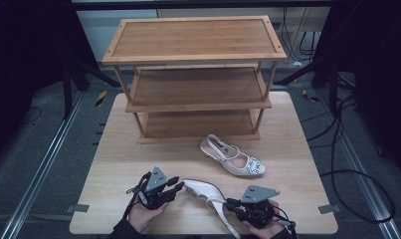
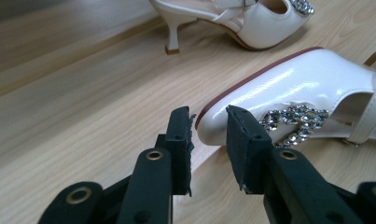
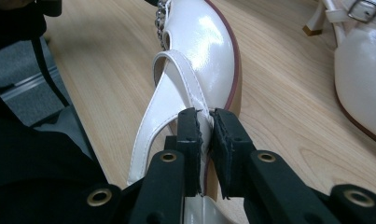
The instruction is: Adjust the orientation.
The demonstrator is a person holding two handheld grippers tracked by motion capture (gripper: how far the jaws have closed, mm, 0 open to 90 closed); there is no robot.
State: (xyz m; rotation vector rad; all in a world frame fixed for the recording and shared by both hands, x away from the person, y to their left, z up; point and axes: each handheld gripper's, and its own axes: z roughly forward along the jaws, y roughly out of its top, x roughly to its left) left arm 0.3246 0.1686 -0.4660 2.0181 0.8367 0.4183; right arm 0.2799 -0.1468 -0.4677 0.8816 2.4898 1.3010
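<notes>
A glossy white slingback shoe with a jewelled buckle lies near the table's front edge, toe to the left. My left gripper is at its toe. In the left gripper view the jaws stand apart, and the toe tip sits just beyond the gap without being pressed. My right gripper is at the shoe's back. The right gripper view shows it shut on the heel strap. The matching second shoe stands upright farther back.
A three-tier wooden shoe rack stands at the back of the light wooden table, its shelves bare. Cables trail over the floor to the right. Metal rails run along both sides of the table.
</notes>
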